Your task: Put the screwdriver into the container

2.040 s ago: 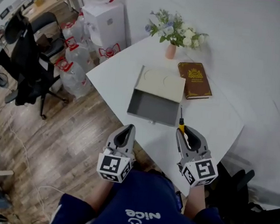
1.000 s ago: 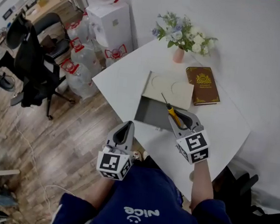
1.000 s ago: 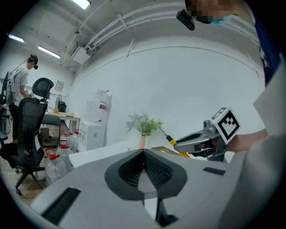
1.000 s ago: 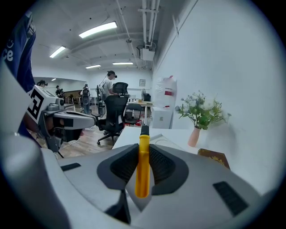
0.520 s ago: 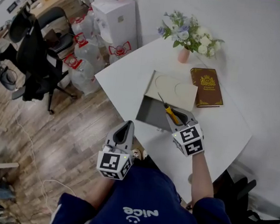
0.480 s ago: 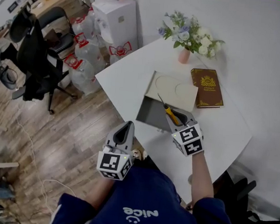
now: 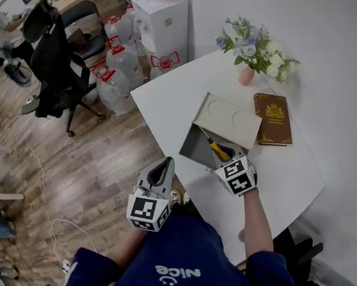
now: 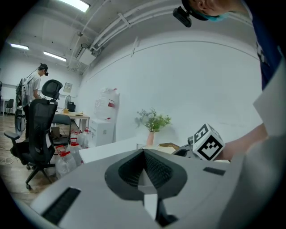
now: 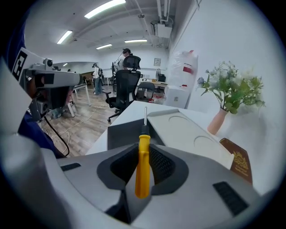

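Note:
A screwdriver (image 9: 142, 166) with a yellow handle and thin metal shaft is clamped between my right gripper's (image 9: 144, 148) pads, its tip pointing forward. In the head view the right gripper (image 7: 226, 157) hovers above the near edge of the open grey container (image 7: 196, 150), and the screwdriver (image 7: 217, 150) reaches out over the container's inside. A beige lid (image 7: 228, 118) covers the far half of the container (image 9: 119, 131). My left gripper (image 7: 163, 167) hangs off the table's near edge above the floor, shut and empty; its own view shows the left gripper (image 8: 144, 152) with pads together.
The white table (image 7: 170, 101) carries a brown book (image 7: 272, 119) and a pink vase of flowers (image 7: 246, 75) at the far right. Water bottles (image 7: 119, 71), a white dispenser (image 7: 161, 24) and a black office chair (image 7: 54, 64) stand on the wooden floor to the left.
My right gripper has carried the screwdriver forward from the table in front of the container to above its near edge. The left gripper has stayed put.

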A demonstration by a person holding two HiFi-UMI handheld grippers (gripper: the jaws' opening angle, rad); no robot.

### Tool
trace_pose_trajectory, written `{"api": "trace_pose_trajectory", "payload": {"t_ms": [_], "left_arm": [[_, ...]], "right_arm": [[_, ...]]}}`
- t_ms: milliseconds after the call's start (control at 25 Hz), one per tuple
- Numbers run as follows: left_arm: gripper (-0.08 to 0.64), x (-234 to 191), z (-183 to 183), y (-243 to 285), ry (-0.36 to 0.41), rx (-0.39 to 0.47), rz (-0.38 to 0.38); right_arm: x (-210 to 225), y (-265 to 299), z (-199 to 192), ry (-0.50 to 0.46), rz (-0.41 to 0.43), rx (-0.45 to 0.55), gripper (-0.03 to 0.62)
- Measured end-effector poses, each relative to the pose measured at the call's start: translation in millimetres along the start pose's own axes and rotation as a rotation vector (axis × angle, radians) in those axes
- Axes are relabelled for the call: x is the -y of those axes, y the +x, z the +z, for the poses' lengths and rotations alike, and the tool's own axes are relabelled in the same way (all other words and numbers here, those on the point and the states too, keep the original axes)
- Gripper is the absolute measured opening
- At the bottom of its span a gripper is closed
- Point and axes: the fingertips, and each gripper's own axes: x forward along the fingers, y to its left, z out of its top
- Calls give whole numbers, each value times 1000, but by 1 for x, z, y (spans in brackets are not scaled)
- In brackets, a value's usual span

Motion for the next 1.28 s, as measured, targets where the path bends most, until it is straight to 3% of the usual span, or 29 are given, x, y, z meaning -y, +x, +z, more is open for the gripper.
{"api": "trace_pose_trajectory", "payload": {"t_ms": [440, 920, 1280], "left_arm": [[15, -2, -9, -3, 3, -25, 26], [15, -3, -18, -4, -52, -50, 35], [15, -8, -20, -2, -37, -59, 41]], "right_arm": [[2, 35, -30, 15, 69, -173, 92], [3, 58, -45, 30, 97, -242, 92], [1, 69, -43, 84, 135, -269, 92]]}}
